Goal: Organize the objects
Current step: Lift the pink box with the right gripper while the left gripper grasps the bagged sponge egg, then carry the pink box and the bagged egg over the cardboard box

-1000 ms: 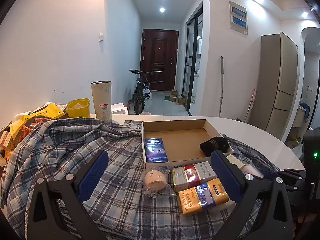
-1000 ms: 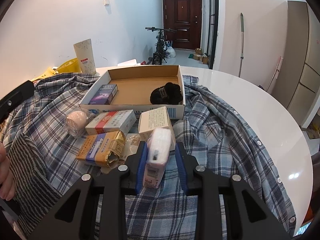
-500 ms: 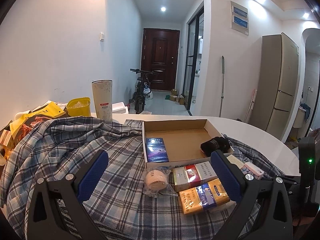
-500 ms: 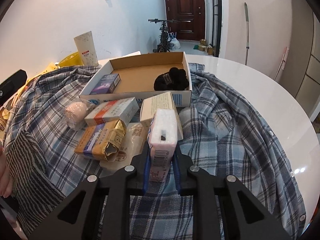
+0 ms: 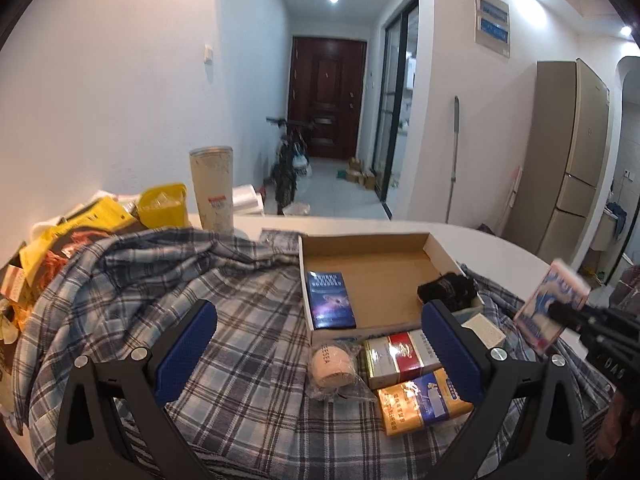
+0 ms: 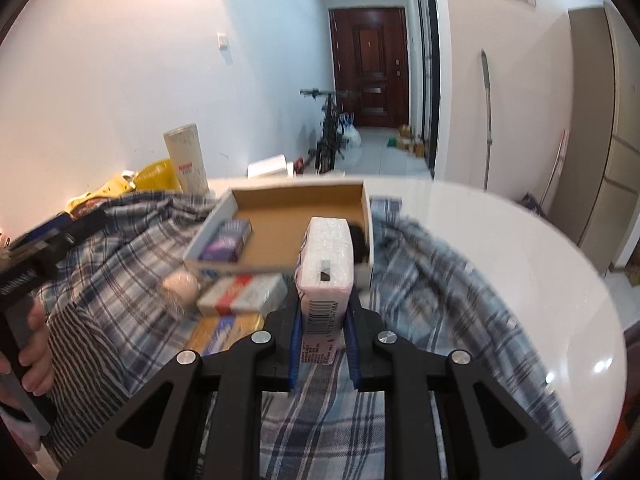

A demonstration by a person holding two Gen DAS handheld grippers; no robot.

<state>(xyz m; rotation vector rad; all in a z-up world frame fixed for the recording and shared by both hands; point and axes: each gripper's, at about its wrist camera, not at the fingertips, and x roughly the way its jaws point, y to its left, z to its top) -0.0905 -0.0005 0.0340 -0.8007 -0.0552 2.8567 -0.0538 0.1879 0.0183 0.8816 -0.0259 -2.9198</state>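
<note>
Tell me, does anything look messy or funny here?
Yes. A plaid shirt lies rumpled over the table like a cloth, and the box sits on it. The packs lie scattered beside the box, not in it.

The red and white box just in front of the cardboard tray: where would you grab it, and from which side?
Across its two long edges, from above. The red and white box lies flat on the plaid shirt; the gold pack sits close along one long edge, leaving little finger room there.

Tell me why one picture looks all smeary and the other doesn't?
Right wrist view: the plaid shirt and cardboard box are streaked with motion blur, while the gripped tissue pack stays sharp. Left wrist view: mostly crisp, only the tissue pack is blurred. Both bend at the edges.
</note>
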